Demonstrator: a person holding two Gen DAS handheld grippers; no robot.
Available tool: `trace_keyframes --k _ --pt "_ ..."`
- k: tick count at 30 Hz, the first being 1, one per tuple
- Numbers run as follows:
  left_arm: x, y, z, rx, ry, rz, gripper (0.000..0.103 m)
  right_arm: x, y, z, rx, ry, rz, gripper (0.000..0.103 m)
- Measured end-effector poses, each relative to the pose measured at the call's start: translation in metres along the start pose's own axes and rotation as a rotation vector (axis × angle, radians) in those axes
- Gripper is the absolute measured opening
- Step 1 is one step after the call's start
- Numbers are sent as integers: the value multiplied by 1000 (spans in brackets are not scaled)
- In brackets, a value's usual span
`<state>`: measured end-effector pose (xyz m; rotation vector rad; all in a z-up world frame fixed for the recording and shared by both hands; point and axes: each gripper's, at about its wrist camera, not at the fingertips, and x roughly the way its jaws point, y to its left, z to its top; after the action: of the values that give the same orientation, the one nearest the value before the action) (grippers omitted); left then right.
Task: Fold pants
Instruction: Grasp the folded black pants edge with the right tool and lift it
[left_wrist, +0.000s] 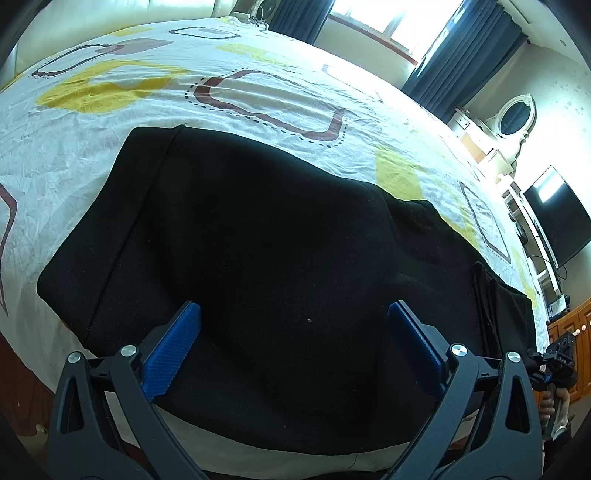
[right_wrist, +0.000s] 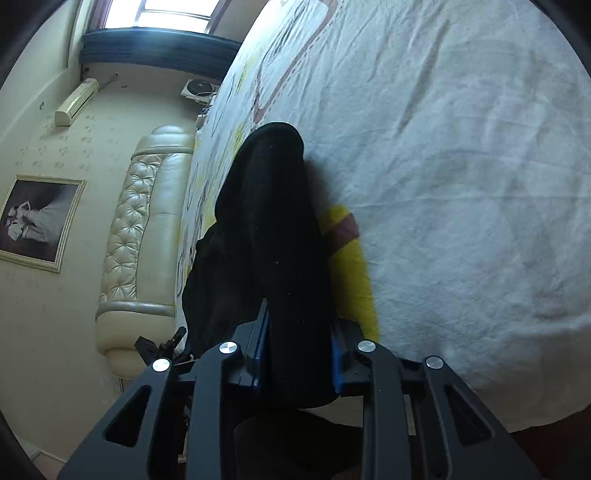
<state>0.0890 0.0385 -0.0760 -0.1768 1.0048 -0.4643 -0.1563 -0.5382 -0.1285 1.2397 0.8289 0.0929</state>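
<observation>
From the left wrist, the left gripper (left_wrist: 294, 332) hangs with its blue pads spread wide, nothing between them, just above the near edge of the black pants (left_wrist: 258, 258). The pants lie ahead of it on the bed (left_wrist: 110, 110), over the patterned sheet. To its left a straight seamed band runs away from the gripper; to its right the cloth bunches into loose ridges near the bed's edge. Farther right, at the rim of the view, the other handheld device (left_wrist: 557, 365) shows.

From the right wrist, the right gripper (right_wrist: 300, 354) is pinching a thick bundle of the pants (right_wrist: 266, 221) between its pads, jaws partly closed around the cloth. The bundle rises ahead of the gripper, apparently lifted off the sheet, with the padded headboard (right_wrist: 140, 221) off to its left.

As a judgement, the fold is midway at most: one part lies fairly flat, while the end in the right gripper must be carried over, laid down and smoothed.
</observation>
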Motion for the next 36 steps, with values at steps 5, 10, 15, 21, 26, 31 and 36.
trace_keyframes --k 5,10,15,21,26,31,36 --pt "1 -4 1 56 17 11 100 2 6 0 -6 -23 -11 30" --pt "-4 -4 0 127 17 2 101 -17 15 -7 58 -120 39 68" --pt "-33 35 4 -32 1 -156 100 -31 36 -18 -2 -182 -40 69" --pt "-68 131 10 -362 -93 -330 100 -34 51 -24 -29 -227 -61 69" --pt "-53 181 2 -569 -74 -441 100 -35 43 -25 28 -251 -19 73" --pt "-31 175 -2 -623 -55 -532 100 -35 40 -25 42 -254 -11 73" --pt "-33 168 -5 -680 -115 -639 100 -35 35 -26 53 -253 -14 73"
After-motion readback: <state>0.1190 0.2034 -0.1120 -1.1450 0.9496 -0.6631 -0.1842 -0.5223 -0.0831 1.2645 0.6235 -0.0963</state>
